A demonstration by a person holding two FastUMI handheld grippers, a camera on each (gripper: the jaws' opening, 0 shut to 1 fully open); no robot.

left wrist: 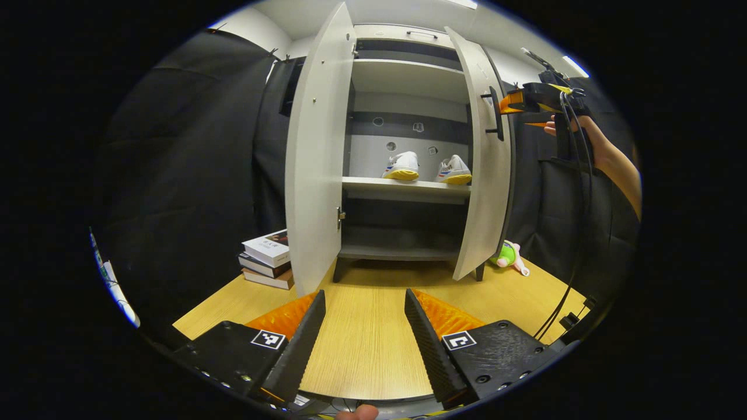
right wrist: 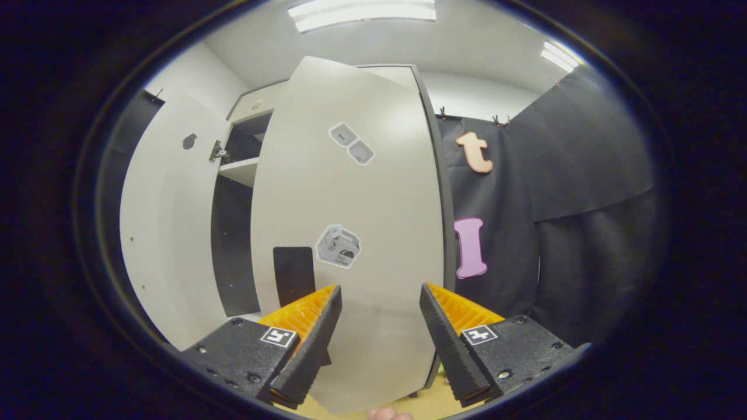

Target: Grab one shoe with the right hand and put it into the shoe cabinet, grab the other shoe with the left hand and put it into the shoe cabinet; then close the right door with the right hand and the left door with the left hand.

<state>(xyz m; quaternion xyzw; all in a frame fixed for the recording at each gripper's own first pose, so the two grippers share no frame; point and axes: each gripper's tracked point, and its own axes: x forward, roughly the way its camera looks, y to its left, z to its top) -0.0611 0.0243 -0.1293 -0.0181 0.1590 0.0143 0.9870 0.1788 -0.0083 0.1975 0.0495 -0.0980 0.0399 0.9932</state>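
Two white shoes with yellow soles [left wrist: 401, 166] [left wrist: 454, 171] stand side by side on the middle shelf of the shoe cabinet [left wrist: 408, 189]. Both doors stand ajar: the left door [left wrist: 315, 157] and the right door [left wrist: 484, 163]. My left gripper [left wrist: 365, 326] is open low over the wooden table, well back from the cabinet. My right gripper [left wrist: 513, 108], held by a hand, is up by the right door's dark handle [left wrist: 495, 114]. In the right gripper view the right gripper [right wrist: 379, 324] is open, close to the outer face of the right door [right wrist: 350, 233], with its handle [right wrist: 293, 274] just left.
A stack of books [left wrist: 267, 258] lies on the wooden table [left wrist: 362, 350] left of the cabinet. A green and pink plush toy [left wrist: 509, 256] lies at the right foot of the cabinet. A cable [left wrist: 575, 256] hangs from the right gripper. Black cloth walls surround the booth.
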